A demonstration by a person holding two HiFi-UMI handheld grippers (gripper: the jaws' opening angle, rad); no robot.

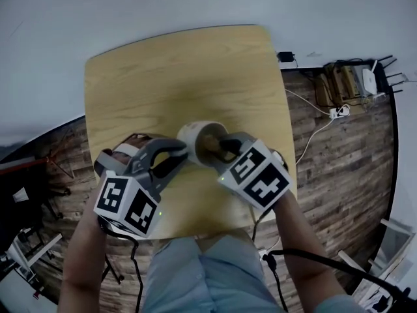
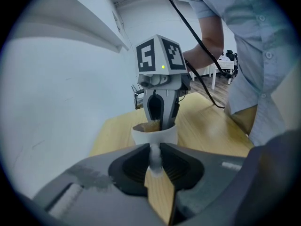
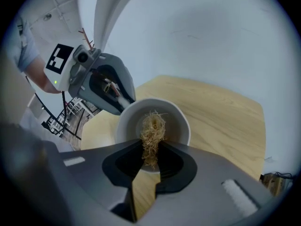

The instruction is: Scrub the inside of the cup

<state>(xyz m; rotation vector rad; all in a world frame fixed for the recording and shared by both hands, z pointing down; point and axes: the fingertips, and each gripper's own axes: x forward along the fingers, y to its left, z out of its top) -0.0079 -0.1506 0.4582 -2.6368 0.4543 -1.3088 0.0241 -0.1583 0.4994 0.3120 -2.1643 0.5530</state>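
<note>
— Scrubbing under way, or not yet?

— Seems only at the start. Holding the cup (image 1: 195, 134) by its white handle (image 2: 154, 161) with the left gripper (image 2: 155, 149), jaws closed on that handle. Gripping a tan fibre scrubber (image 3: 153, 126) with the right gripper (image 3: 150, 149), jaws pressed on its lower end.

— And where, the cup?

— Over the wooden table (image 1: 182, 70), towards the near edge. Cannot tell whether resting there or lifted a little.

— Anything inside?

— Only the loose end of the scrubber, reaching in through the mouth. No water or foam to see. Hard to judge how much cleaned, with the inner wall plain white; probably most of the rubbing left to do.
</note>
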